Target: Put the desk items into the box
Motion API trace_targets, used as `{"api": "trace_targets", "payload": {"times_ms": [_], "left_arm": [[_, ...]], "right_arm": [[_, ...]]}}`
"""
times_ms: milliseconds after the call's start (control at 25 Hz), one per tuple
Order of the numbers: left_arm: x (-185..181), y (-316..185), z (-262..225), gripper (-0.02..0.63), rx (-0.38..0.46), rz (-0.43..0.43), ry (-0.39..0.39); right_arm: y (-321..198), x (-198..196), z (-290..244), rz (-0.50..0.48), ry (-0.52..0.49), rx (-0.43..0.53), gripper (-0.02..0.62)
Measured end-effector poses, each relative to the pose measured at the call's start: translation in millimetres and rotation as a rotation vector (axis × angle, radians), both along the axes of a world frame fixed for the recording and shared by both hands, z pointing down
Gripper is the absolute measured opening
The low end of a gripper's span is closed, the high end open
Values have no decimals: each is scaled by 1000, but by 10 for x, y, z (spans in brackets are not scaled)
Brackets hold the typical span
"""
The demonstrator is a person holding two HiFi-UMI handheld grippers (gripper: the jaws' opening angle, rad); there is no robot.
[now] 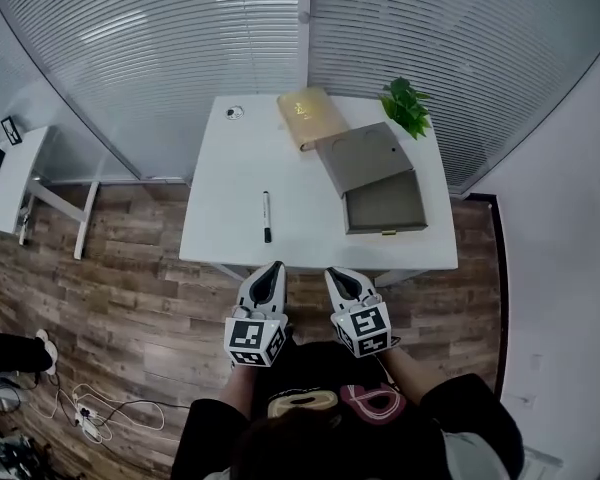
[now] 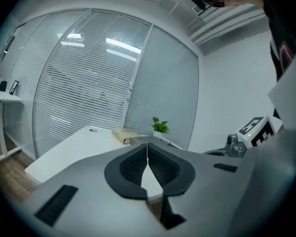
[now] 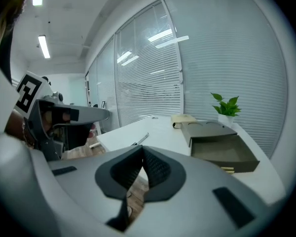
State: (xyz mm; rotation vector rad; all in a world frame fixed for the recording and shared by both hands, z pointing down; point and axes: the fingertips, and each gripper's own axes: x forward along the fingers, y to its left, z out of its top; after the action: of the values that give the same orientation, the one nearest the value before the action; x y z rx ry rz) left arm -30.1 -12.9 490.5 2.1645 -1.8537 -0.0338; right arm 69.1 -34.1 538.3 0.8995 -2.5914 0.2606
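Note:
A white desk (image 1: 230,188) carries a black pen (image 1: 267,216) near its front, a tan book (image 1: 311,116) at the back, a small round item (image 1: 234,112) at the back left, and an open grey box (image 1: 384,204) with its lid (image 1: 362,155) leaning behind it. Both grippers hang in front of the desk's near edge, over the wood floor. My left gripper (image 1: 275,269) is shut and empty. My right gripper (image 1: 333,274) is also shut with nothing in it. The pen (image 3: 138,139) and the box (image 3: 222,152) show in the right gripper view.
A potted green plant (image 1: 406,106) stands at the desk's back right corner. Glass walls with blinds (image 1: 180,38) run behind the desk. Another white table (image 1: 10,183) stands at the left. Cables (image 1: 90,418) lie on the floor at lower left.

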Motion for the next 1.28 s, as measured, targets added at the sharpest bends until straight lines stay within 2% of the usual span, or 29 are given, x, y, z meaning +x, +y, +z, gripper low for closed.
{"api": "trace_targets", "payload": {"times_ms": [200,440,800,1000,1080,1160,1280], "left_arm": [[-540,-252,82,18,-30,-8,11],[-1009,-455,189,18,-59,10,21],[-1477,-680,274,18,-83,73,23],[-1597,-806,307,18,-90,109,20],[-1636,-833,309,18,-93,112,22],[-1668,-842,318,18,-97,114,27],[-1738,-865,366,18,-112,106,33]], "right_arm": [[-250,-387,13,68,-16,-51,11],[-456,-725,112,147,1,-98,11],[-732,-1191,162,243,8,-130,12],[-874,-1453,248,232,44,-162,15],[-929,-1550,258,217,41,-180,43],[-963,-1614,284,212,29,-210,100],[-1016,-1666,378,220,42,-247,128]]}}
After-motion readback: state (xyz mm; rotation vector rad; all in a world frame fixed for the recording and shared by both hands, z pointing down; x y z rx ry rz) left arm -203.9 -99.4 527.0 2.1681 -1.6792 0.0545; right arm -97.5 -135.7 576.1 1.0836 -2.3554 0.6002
